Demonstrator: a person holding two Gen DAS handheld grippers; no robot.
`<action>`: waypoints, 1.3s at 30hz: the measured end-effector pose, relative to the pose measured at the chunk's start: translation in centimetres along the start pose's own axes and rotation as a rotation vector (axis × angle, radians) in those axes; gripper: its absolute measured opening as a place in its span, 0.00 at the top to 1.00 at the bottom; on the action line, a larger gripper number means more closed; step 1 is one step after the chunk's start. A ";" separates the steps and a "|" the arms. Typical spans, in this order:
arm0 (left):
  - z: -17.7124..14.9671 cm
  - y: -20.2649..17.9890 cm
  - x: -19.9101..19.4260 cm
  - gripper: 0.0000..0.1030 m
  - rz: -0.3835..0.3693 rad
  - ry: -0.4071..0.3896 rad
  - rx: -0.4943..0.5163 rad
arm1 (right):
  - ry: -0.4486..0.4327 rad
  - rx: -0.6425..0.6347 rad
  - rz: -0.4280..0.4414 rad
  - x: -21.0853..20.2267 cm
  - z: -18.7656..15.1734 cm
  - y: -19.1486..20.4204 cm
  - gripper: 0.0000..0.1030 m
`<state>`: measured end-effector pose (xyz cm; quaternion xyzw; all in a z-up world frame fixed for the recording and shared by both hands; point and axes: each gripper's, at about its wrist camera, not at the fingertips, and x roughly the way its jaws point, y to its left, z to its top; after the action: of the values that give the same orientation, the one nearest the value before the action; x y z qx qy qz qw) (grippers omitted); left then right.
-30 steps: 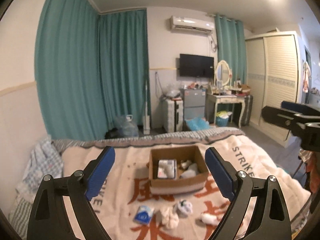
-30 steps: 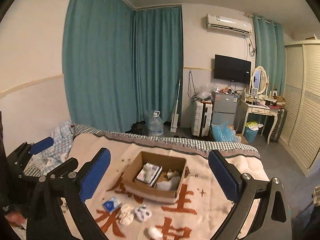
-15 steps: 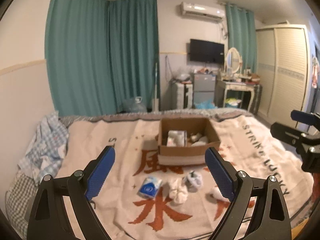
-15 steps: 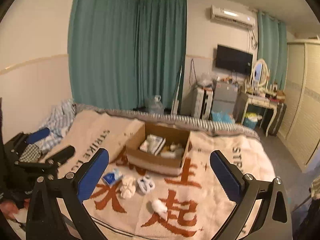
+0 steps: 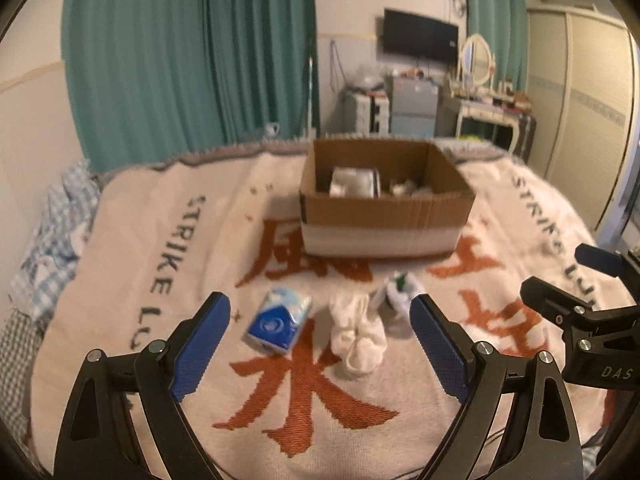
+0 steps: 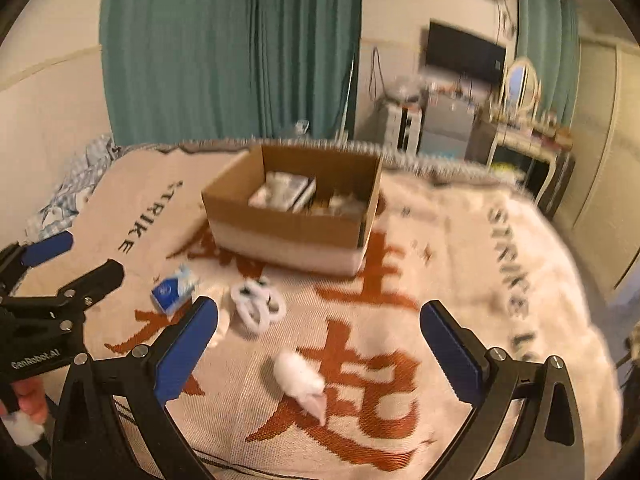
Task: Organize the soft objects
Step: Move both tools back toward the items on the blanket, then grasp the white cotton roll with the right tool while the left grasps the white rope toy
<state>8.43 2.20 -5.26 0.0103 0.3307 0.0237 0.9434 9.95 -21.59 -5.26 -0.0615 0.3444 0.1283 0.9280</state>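
An open cardboard box (image 5: 384, 216) (image 6: 296, 220) with several soft items inside stands on the bed. In front of it lie a blue tissue pack (image 5: 278, 318) (image 6: 173, 290), a white sock bundle (image 5: 356, 334), a white-and-dark sock pair (image 5: 396, 290) (image 6: 258, 306) and a small white plush piece (image 6: 300, 376). My left gripper (image 5: 320, 344) is open and empty, above the tissue pack and white bundle. My right gripper (image 6: 318, 352) is open and empty, above the white plush piece.
The bed carries a cream blanket (image 5: 160, 248) with red characters. A checked cloth (image 5: 52, 232) lies at the bed's left edge. Teal curtains (image 5: 192, 52), a dresser (image 5: 488, 112) and a wardrobe (image 5: 592, 112) stand beyond the bed.
Both grippers have moved forward and tilted down toward the bed. The box and loose items now appear much closer. Both stay open.
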 end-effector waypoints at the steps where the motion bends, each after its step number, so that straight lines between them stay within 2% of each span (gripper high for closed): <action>1: -0.2 -0.1 0.6 0.10 0.000 0.009 0.006 | 0.022 0.000 0.000 0.8 -0.3 -0.1 0.01; 4: -0.8 -0.6 2.2 0.10 0.000 0.044 0.024 | 0.074 -0.002 0.010 2.9 -1.0 -0.1 0.01; 7: -1.3 -0.7 3.7 0.10 -0.008 0.079 0.032 | 0.133 0.036 0.069 5.1 -1.9 -0.3 0.01; 14: -3.3 -0.4 6.3 0.10 0.001 0.142 0.050 | 0.275 0.022 0.090 8.8 -4.7 0.2 0.02; 17: -4.1 -0.1 7.1 0.10 -0.021 0.177 0.035 | 0.323 0.021 0.085 9.9 -5.8 0.2 0.07; 19: -4.3 -0.1 7.4 0.10 -0.031 0.187 0.033 | 0.342 0.033 0.064 10.5 -6.4 -0.2 0.17; 21: -4.4 -0.3 7.3 0.10 -0.043 0.184 0.040 | 0.335 0.047 0.058 10.5 -6.5 -0.6 0.23; 23: -4.5 -0.6 7.2 0.10 -0.049 0.181 0.045 | 0.331 0.049 0.062 10.6 -6.4 -0.7 0.39; 24: -4.4 -0.8 7.2 0.10 -0.051 0.181 0.048 | 0.328 0.047 0.065 10.6 -6.2 -0.7 0.59; 25: -4.4 -0.9 7.1 0.10 -0.055 0.180 0.051 | 0.322 0.046 0.070 10.5 -6.1 -0.7 0.69; 28: -4.0 -1.3 6.9 0.10 -0.070 0.167 0.060 | 0.286 0.048 0.088 9.8 -5.5 -0.6 0.72; 34: -2.6 -2.2 7.5 0.10 -0.090 0.153 0.035 | 0.206 0.058 0.069 8.7 -2.7 -1.4 0.72; 39: -0.8 -4.3 8.3 0.11 -0.134 0.122 0.070 | 0.201 0.096 0.057 9.6 -0.9 -2.5 0.72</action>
<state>14.61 -1.70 -11.21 0.0196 0.3882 -0.0505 0.9200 17.14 -22.31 -12.18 -0.0197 0.4432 0.1312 0.8865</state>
